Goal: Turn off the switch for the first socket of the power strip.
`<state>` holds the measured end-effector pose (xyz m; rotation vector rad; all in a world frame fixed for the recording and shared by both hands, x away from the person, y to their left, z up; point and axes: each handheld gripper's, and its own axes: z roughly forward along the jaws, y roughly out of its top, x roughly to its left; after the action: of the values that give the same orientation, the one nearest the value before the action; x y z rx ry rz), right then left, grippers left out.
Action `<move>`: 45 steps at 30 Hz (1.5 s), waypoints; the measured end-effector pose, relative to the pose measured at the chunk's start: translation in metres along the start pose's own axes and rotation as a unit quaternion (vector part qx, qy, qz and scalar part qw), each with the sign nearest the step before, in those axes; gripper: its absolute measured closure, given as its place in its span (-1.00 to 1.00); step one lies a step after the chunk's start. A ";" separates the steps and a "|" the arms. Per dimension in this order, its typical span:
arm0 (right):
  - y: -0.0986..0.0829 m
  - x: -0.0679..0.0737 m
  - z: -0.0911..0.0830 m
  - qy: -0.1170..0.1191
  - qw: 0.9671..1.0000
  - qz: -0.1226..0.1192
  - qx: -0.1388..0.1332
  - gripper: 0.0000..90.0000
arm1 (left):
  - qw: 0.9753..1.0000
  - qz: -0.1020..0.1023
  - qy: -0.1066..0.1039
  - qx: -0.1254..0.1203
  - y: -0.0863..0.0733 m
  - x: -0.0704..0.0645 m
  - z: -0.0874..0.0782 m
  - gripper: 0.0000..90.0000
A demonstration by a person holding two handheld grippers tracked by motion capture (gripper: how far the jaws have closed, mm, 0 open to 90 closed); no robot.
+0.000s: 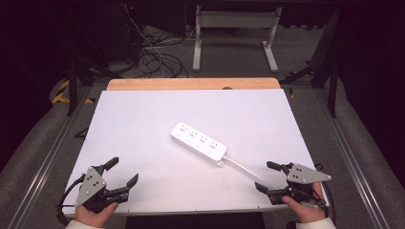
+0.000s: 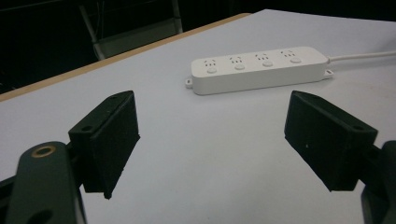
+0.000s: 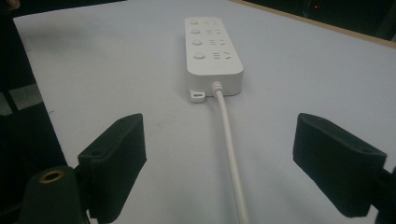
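Observation:
A white power strip with several sockets and buttons lies flat near the middle of the white table. Its white cable runs toward the near right corner. The left gripper hovers open over the near left corner, empty; in its own view the power strip lies ahead beyond its jaws. At the near right the right gripper is open and empty, just right of the cable. From there the cable runs between its jaws up to the strip.
A wooden strip edges the table's far side. Beyond it stand a white desk frame and tangled cables on the floor. Metal rails run along both sides of the table.

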<state>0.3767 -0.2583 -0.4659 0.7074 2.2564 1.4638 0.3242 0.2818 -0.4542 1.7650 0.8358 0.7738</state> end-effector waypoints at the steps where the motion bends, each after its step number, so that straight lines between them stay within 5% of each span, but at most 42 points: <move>1: 0.000 0.000 0.000 -0.001 1.000 -0.001 0.001 -0.61 | 1.000 0.002 0.001 0.000 0.000 0.000 0.000 -0.60; 20: 0.006 0.003 0.000 0.007 1.000 0.002 0.016 -0.54 | 1.000 0.000 0.005 -0.005 0.001 0.000 -0.002 -0.60; 45: 0.054 0.003 0.015 0.011 0.999 -0.019 0.025 -0.49 | 1.000 -0.003 0.001 -0.003 0.002 -0.001 -0.003 -0.60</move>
<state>0.3940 -0.2277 -0.4227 0.6633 2.3185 1.4091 0.3215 0.2818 -0.4513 1.7550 0.8397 0.7732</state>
